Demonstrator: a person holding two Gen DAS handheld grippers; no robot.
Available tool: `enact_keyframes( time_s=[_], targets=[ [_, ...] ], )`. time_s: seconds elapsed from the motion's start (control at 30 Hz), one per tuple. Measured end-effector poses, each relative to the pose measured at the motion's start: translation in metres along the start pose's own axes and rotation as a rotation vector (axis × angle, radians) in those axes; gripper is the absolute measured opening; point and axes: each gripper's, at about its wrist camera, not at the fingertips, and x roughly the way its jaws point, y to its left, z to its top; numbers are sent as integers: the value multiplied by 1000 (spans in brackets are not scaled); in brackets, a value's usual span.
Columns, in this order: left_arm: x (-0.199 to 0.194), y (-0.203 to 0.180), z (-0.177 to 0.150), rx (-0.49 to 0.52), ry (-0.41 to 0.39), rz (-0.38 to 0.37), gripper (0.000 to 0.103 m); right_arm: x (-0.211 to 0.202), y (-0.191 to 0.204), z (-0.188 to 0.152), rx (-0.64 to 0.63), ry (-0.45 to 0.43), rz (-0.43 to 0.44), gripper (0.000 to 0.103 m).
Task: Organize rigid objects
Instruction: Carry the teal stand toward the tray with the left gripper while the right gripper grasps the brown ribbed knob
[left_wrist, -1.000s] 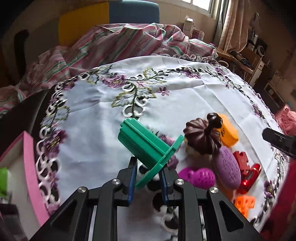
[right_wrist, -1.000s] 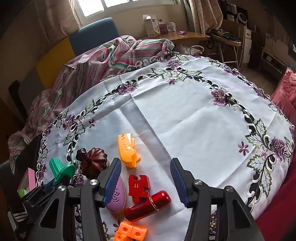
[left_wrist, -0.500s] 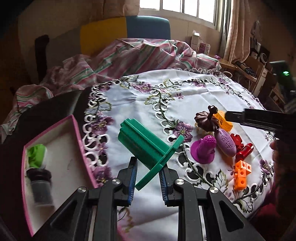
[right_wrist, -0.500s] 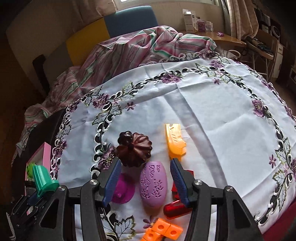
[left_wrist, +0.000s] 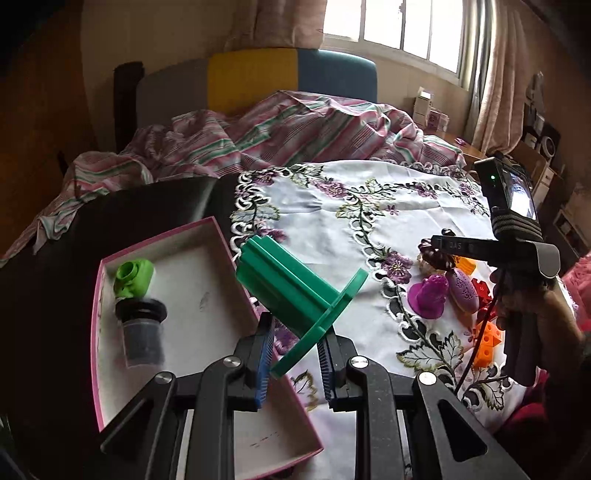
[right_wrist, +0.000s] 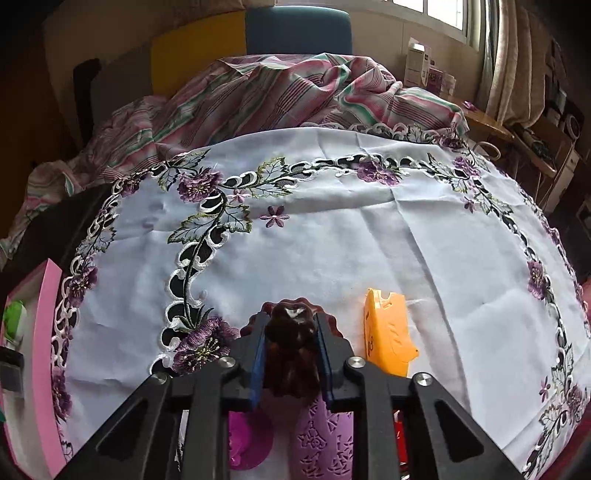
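The left claw (left_wrist: 293, 354) is clamped on a green piece (left_wrist: 295, 291), the right claw (right_wrist: 290, 354) on a brown mould (right_wrist: 293, 343); the piece should be released once over the box (left_wrist: 110, 369) below it.

At the centre of the left wrist view sits a teal-green flanged piece (left_wrist: 295, 291) between blue ribbed pads (left_wrist: 265, 360) on black arms. To the lower left, a pink-rimmed box (left_wrist: 221, 230) with a white floor holds a lime-green part (left_wrist: 133, 277) and a dark grey cup (left_wrist: 142, 332). The white tablecloth (right_wrist: 332, 240) carries purple flowers, green leaves and black cutwork. On it lie a glossy dark brown fluted piece (right_wrist: 293, 347), a yellow-orange piece (right_wrist: 388, 339), a magenta piece (left_wrist: 430, 295), a lilac embossed oval (left_wrist: 463, 290) and an orange block (left_wrist: 487, 341). The bedding (right_wrist: 277, 96) is striped pink, green and white, possibly with maroon.
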Motion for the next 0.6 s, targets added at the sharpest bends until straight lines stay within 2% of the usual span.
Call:
enact_keyframes(
  time_s=[0.2, 0.6],
  targets=[
    [-8, 15, -13, -33, 2, 26, 23, -2, 3, -2, -15, -2, 22, 23],
    [-20, 43, -31, -91, 14, 74, 23, -2, 7, -3, -41, -10, 11, 22]
  ],
)
